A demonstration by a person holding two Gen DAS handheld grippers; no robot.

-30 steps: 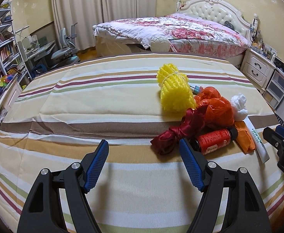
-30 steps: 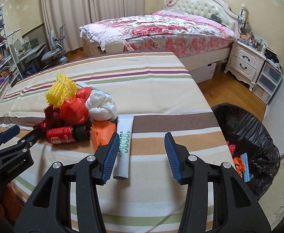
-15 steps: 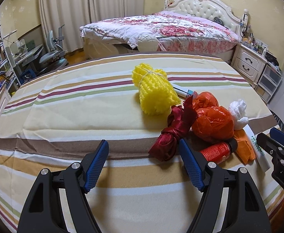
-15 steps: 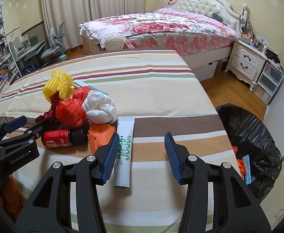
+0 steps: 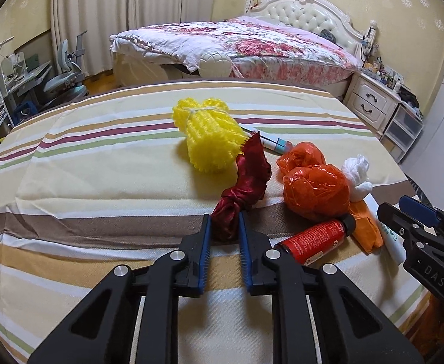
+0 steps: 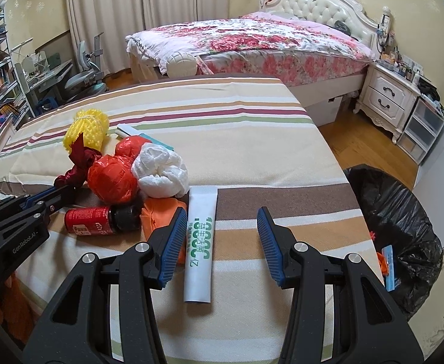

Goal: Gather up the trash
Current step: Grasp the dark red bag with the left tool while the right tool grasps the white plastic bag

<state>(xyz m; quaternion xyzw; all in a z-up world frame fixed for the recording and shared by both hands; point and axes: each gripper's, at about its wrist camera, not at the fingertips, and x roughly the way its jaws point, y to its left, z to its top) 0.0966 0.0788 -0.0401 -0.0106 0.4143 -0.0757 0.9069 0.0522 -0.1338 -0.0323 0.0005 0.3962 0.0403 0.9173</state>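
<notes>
Left tool (image 5: 225,227) pinches the dark red cloth (image 5: 243,188); right tool (image 6: 222,236) stands spread.

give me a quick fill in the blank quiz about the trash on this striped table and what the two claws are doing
1. The left claw is shut on the dark ____ cloth.
2. The right claw stands ____ over the white tube.
3. The bin bag beside the table is ____.

Missing words: red; open; black

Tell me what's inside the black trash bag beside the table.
In the black trash bag, orange scraps and a blue-edged card or packet show near the rim. Anything deeper is hidden by the bag's folds and the table edge.
</notes>
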